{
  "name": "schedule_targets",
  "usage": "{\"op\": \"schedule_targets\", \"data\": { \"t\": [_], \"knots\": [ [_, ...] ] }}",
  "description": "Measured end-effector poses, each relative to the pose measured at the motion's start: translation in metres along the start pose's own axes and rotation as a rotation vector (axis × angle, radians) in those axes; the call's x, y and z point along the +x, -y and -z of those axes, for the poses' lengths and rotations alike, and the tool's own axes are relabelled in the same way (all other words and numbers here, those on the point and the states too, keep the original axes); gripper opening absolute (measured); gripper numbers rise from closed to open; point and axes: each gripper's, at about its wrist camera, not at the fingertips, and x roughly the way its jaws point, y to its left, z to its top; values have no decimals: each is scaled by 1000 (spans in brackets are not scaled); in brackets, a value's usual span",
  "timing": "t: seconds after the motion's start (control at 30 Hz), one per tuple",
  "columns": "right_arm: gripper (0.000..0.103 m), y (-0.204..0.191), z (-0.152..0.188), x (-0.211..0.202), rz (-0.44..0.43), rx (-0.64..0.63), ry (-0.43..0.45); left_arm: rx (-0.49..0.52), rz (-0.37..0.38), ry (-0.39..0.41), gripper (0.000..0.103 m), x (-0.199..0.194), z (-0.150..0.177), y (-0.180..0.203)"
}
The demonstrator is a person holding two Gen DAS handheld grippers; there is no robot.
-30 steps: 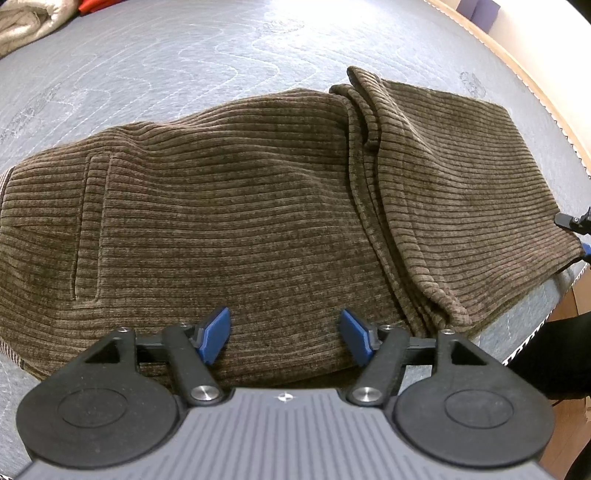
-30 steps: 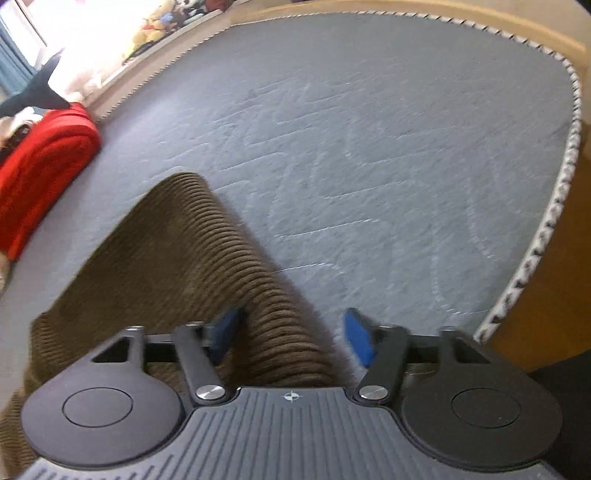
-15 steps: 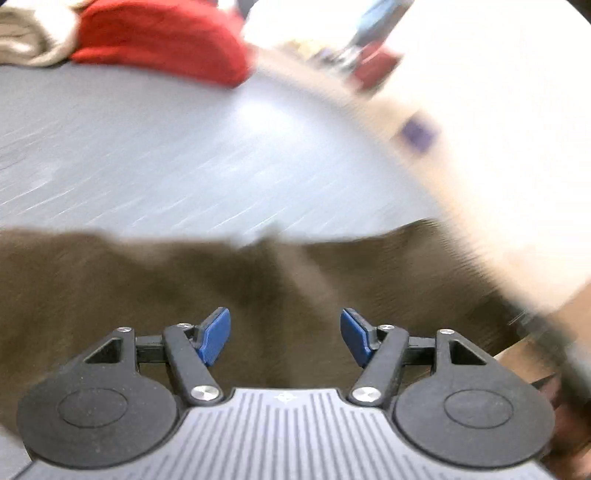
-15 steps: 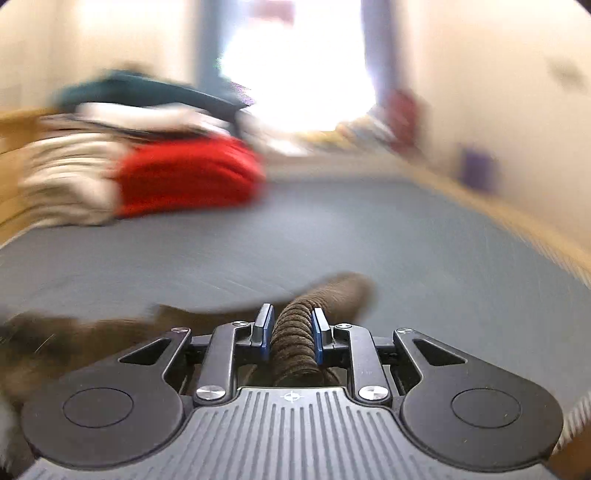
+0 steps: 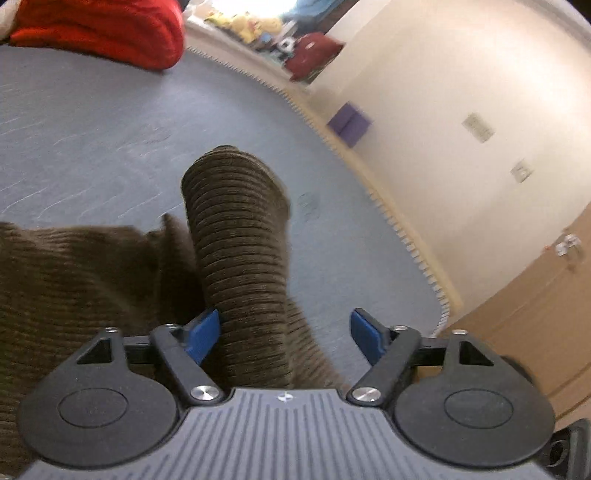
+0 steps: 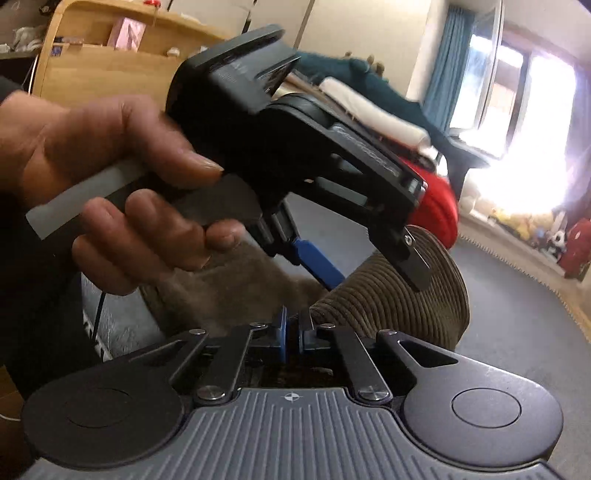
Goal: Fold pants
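Observation:
The brown corduroy pants (image 5: 74,288) lie on the grey mattress (image 5: 92,129). A raised roll of their cloth (image 5: 240,229) stands up between the fingers of my left gripper (image 5: 284,336). That gripper is open wide, and only its left pad (image 5: 203,334) brushes the cloth. My right gripper (image 6: 293,332) is closing tight, its blue pads pinching a bit of the same corduroy fold (image 6: 406,302). In the right wrist view a hand (image 6: 110,177) holds the left gripper (image 6: 369,269) just above and in front, over that fold.
A red folded blanket (image 5: 103,29) lies at the mattress's far end, with stacked clothes (image 6: 369,96) beside it. The mattress edge (image 5: 406,236) runs along a cream wall with a purple box (image 5: 349,123). A wooden cabinet (image 5: 535,314) stands at the right, and a wooden shelf (image 6: 110,55) behind the hand.
The right gripper went from open beside the pants' end to shut on a fold, rolling and lifting it. The left view tilted up from the flat pants; the raised fold now stands between its open fingers.

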Motion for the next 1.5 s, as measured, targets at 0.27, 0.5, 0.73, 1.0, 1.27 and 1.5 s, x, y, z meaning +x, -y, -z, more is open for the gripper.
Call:
{"op": "schedule_targets", "data": {
  "t": [0.27, 0.5, 0.73, 1.0, 1.27, 1.5],
  "knots": [
    [5, 6, 0, 0, -2, 33, -26, -10, -90, -53, 33, 19, -2, -8],
    [5, 1, 9, 0, 7, -39, -64, -40, -115, -77, 38, 42, -6, -13],
    [6, 21, 0, -8, -83, 138, -139, 55, -152, -45, 17, 36, -13, -2],
    [44, 90, -35, -24, -183, 601, 22, 32, -205, 78, 17, -51, -30, -21],
    [46, 104, -27, 25, -67, 746, -91, -135, -393, 200, 16, -170, -34, -107],
    [60, 82, -17, 75, -78, 811, -237, -269, -603, 111, 72, -198, -34, -192]
  ]
}}
